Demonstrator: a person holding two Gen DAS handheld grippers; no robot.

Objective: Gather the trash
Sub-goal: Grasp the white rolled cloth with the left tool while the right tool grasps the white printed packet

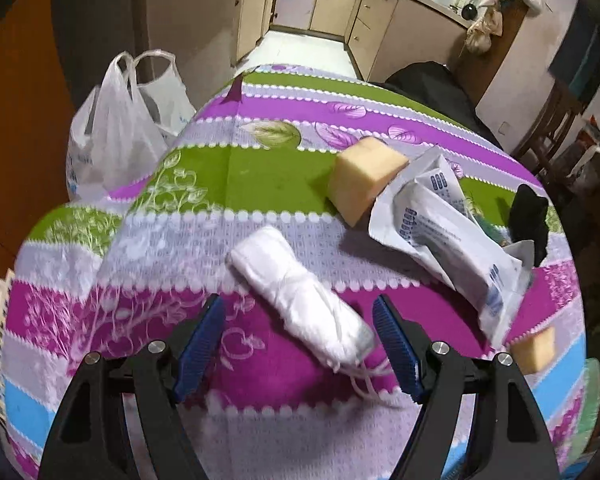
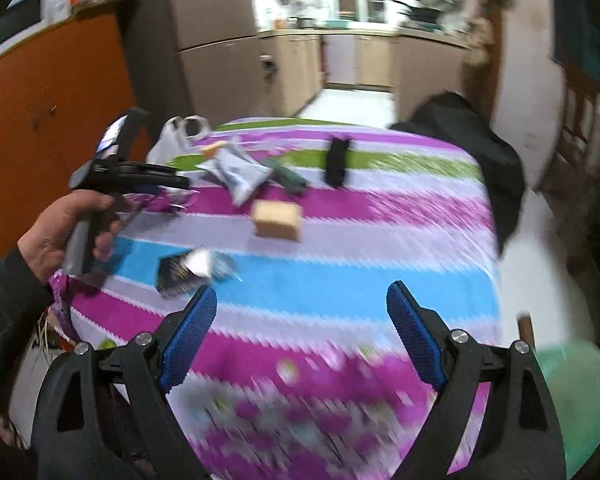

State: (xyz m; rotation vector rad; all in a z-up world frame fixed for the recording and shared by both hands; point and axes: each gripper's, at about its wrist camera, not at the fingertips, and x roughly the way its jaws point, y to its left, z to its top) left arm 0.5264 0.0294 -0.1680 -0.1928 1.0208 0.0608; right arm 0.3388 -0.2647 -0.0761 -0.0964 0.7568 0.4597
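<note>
In the left wrist view a white rolled bundle (image 1: 300, 296) with loose strings lies on the striped tablecloth (image 1: 260, 128). Its near end reaches in between the blue pads of my left gripper (image 1: 298, 308), which stands open and does not press on it. Beyond lie a yellow sponge block (image 1: 364, 180), a white wrapper with blue print (image 1: 440, 232), a black item (image 1: 528, 216) and a small sponge piece (image 1: 534, 350). My right gripper (image 2: 302, 292) hangs open and empty over the blue stripe, near a dark foil wrapper (image 2: 188, 270). A hand (image 2: 60, 232) holds the left gripper (image 2: 176, 188).
White plastic bags (image 1: 116, 132) stand past the table's far left edge. A black garment (image 2: 472, 132) hangs off the far right side. A green round thing (image 2: 572, 392) sits low beside the near right edge. Kitchen cabinets (image 1: 332, 8) lie behind.
</note>
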